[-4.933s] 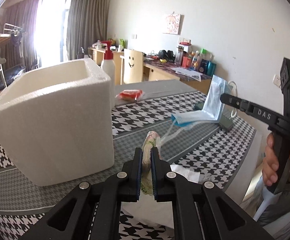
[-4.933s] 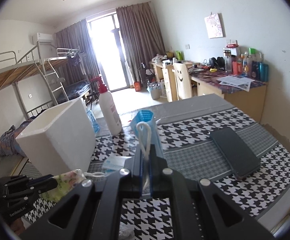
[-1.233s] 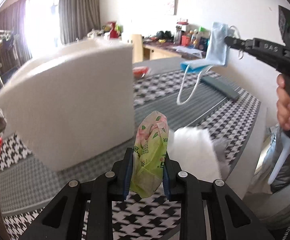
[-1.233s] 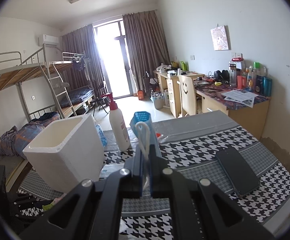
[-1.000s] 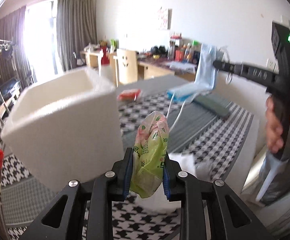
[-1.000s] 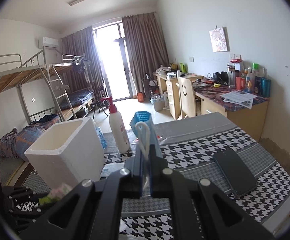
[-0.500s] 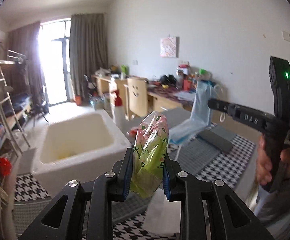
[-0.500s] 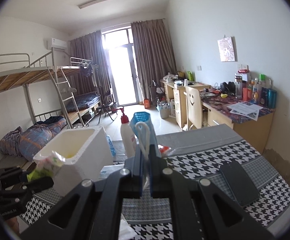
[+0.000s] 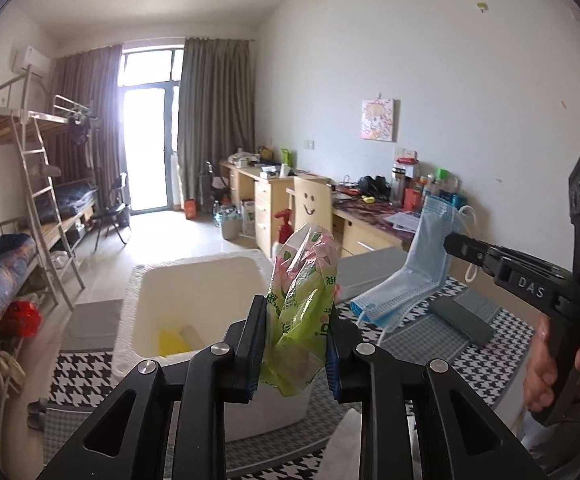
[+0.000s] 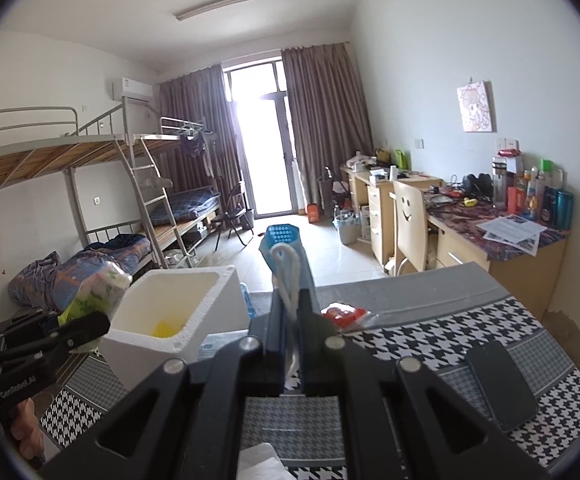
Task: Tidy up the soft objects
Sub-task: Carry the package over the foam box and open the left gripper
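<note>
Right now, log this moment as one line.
left gripper: shut on tissue pack, above box | right gripper: shut on mask | box: open, yellow item inside

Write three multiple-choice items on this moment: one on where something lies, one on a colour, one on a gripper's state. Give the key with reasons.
1. Where does the dark phone lie?
A. inside the foam box
B. flat on the houndstooth tablecloth
C. on the wooden desk

2. What colour is the face mask?
A. light blue
B. red
C. black

3. What is the left gripper doing?
A. hanging open and empty
B. clamping a green and pink plastic packet
C. gripping the pump bottle

Key: 1 B, it rests on the tablecloth, apart from the foam box. 2 A, the mask pinched in the right gripper is pale blue. 3 B, the packet sits between its pads.
</note>
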`<state>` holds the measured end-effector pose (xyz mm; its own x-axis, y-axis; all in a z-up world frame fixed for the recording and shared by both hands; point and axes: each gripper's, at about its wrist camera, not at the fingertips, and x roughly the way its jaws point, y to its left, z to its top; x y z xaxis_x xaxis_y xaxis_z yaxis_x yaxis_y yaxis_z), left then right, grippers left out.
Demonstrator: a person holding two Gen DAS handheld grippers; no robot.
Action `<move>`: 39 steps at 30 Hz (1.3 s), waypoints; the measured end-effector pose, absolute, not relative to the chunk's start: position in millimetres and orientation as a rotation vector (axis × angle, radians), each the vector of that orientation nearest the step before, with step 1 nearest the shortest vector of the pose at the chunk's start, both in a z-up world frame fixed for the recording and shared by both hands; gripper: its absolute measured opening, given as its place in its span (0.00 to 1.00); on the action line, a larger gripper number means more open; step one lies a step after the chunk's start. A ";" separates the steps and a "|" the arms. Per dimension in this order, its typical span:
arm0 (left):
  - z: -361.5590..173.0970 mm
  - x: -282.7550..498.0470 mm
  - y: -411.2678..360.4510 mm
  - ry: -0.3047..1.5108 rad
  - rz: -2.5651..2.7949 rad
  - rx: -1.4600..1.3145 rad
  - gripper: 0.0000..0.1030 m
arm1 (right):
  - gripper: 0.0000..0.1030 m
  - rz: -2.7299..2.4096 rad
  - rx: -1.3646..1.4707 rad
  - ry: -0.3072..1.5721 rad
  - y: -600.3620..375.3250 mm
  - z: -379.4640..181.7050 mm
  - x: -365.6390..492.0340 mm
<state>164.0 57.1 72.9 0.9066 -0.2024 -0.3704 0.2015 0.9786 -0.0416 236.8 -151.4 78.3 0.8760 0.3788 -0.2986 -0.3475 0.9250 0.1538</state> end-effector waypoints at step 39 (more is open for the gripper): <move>48.9 243.9 84.7 0.501 -0.007 -0.068 0.28 | 0.07 0.511 0.079 0.337 -115.2 95.0 263.9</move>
